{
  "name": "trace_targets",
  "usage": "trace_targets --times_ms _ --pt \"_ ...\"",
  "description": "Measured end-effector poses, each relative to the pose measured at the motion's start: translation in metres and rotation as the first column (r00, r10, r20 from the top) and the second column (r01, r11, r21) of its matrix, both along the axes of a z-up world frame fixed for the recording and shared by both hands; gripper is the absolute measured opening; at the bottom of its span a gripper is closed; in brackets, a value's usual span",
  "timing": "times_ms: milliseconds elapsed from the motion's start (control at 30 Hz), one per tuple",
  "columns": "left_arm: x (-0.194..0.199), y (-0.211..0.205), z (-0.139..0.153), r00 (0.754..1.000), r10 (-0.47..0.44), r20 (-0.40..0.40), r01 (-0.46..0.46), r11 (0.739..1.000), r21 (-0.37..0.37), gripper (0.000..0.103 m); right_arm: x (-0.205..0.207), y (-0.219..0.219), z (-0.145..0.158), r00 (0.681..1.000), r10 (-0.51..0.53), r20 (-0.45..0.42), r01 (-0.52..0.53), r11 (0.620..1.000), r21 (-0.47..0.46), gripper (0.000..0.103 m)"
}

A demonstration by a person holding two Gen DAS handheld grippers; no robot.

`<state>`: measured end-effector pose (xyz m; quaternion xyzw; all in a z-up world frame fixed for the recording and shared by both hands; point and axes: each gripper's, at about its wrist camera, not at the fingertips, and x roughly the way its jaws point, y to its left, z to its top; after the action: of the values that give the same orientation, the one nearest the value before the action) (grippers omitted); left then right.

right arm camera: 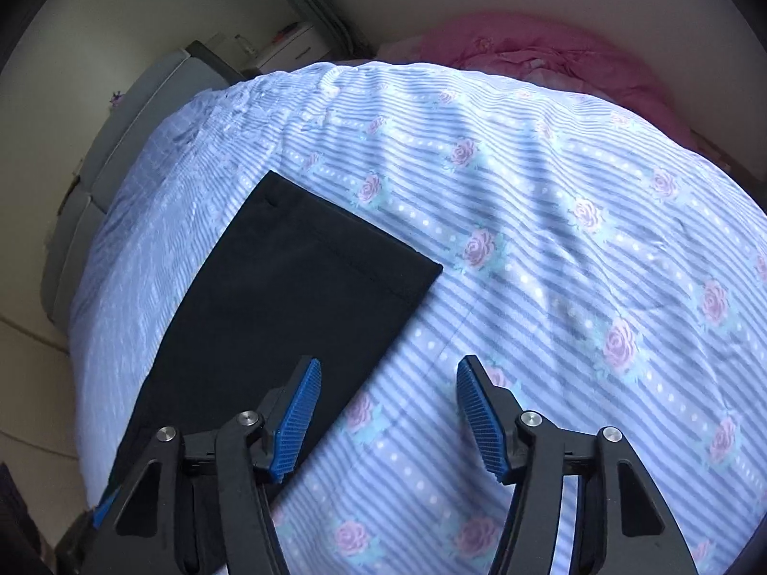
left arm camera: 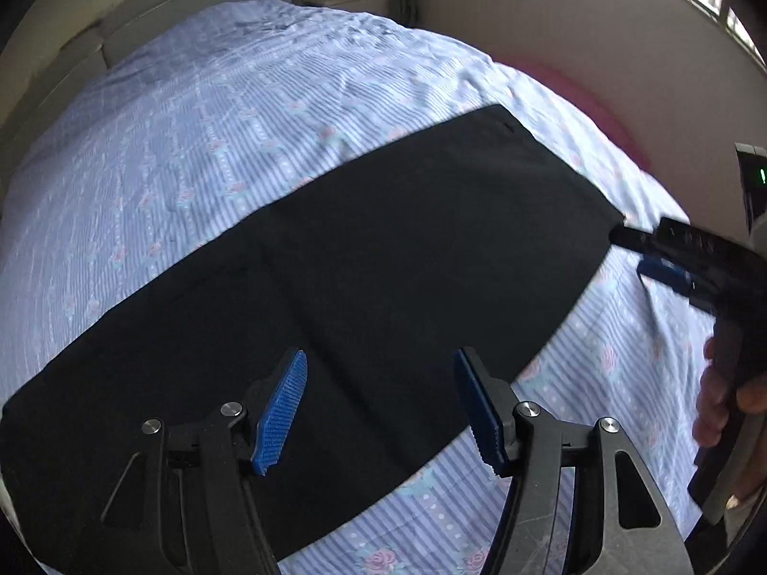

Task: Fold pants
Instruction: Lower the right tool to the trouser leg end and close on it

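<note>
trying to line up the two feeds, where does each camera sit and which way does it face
Left wrist: sits on the left tool, looks steeply down over the black pants on the striped sheet; shows its open fingers, the right tool and a hand.
Right wrist: sits on the right tool, looks down at the pants' end; shows its open fingers.
Shared: pants, sheet, pink bedding.

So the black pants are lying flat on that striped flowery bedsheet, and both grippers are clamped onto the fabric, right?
Not quite. The black pants do lie flat on the striped flowery bedsheet, but neither gripper is clamped on: the left gripper and right gripper are open, as each wrist view shows.
</note>
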<state>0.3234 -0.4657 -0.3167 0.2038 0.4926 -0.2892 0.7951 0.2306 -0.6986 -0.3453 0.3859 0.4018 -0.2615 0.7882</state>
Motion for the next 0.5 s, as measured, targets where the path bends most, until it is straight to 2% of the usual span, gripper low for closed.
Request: trace_targets --times_ms 233,500 --pt "-0.012 -0.011 -0.006 0.998 -0.022 -0.065 0.022 1.0 0.002 0.063 0.008 -0.018 -0.026 0.997 0.007 0.08 -0.013 0.997 0.074 0.061" --pt "-0.02 -0.018 -0.005 0.995 -0.007 -0.098 0.007 1.0 -0.007 0.063 0.04 -0.029 -0.04 0.992 0.036 0.122 -0.045 0.996 0.072 0.064"
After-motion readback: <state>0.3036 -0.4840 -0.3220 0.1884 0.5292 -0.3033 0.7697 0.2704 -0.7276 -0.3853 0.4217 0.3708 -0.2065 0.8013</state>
